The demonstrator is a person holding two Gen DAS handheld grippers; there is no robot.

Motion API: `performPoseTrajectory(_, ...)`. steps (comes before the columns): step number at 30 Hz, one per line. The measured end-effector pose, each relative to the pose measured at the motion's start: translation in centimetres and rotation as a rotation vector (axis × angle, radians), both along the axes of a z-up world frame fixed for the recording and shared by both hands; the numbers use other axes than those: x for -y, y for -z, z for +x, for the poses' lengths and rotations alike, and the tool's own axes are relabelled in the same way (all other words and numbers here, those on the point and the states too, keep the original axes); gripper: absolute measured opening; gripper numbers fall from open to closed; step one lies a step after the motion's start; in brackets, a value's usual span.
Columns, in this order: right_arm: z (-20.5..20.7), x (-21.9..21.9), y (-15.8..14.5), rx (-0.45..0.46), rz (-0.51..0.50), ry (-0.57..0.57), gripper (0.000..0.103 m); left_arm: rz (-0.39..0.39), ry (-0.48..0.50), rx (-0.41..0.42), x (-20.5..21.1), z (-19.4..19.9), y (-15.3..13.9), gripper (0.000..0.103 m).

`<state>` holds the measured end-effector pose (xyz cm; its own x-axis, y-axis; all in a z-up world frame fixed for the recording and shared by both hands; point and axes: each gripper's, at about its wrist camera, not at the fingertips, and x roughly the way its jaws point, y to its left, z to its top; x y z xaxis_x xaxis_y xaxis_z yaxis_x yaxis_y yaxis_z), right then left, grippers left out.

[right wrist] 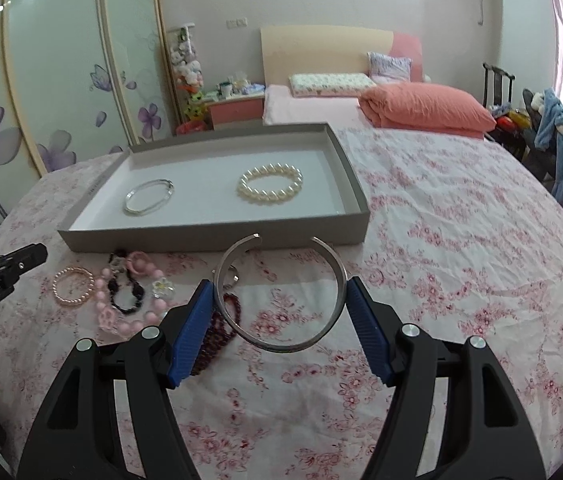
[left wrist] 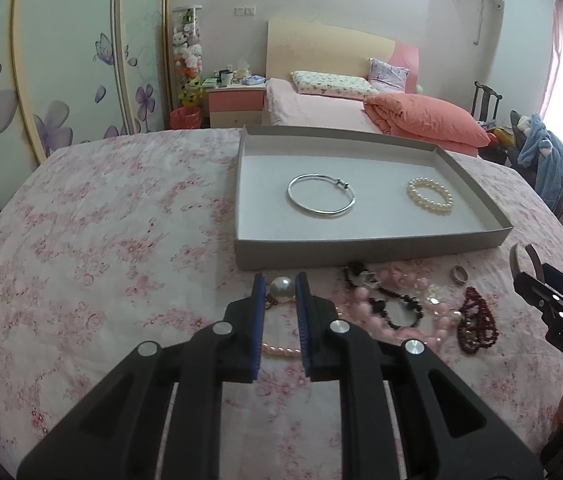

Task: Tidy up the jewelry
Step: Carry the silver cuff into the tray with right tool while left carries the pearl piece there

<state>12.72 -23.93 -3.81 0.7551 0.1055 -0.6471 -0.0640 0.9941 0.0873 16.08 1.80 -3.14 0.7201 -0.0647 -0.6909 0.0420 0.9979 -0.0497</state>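
A grey tray [left wrist: 361, 254] [right wrist: 217, 240] on the floral bedspread holds a silver bangle [left wrist: 321, 196] [right wrist: 147, 198] and a white pearl bracelet [left wrist: 429, 196] [right wrist: 269, 182]. My right gripper [right wrist: 279, 292] [left wrist: 537, 276] is shut on an open silver cuff bracelet [right wrist: 281, 344], held just in front of the tray. My left gripper [left wrist: 280, 286] [right wrist: 21, 260] has its jaws narrowly apart around a large pearl [left wrist: 281, 289] on the bed; whether the pads touch it is unclear. A pile of jewelry lies before the tray: pink bead necklace [left wrist: 405, 276], black bead bracelet [left wrist: 401, 308], dark red beads [left wrist: 477, 320], a ring [left wrist: 459, 273].
A pink pearl bracelet [right wrist: 72, 285] and a flower charm [right wrist: 161, 287] lie at the pile's left. Beyond the bedspread are a second bed with an orange quilt [left wrist: 421, 116], a nightstand [left wrist: 235, 100], a floral wardrobe [left wrist: 41, 80] and a chair with clothes [left wrist: 541, 152].
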Motion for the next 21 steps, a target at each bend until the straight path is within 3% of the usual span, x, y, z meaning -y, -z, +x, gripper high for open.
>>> performPoseTrajectory(21, -2.5, -1.4, -3.7, 0.273, -0.035, -0.056, 0.067, 0.043, 0.055, 0.162, 3.0, -2.4, -3.3, 0.016)
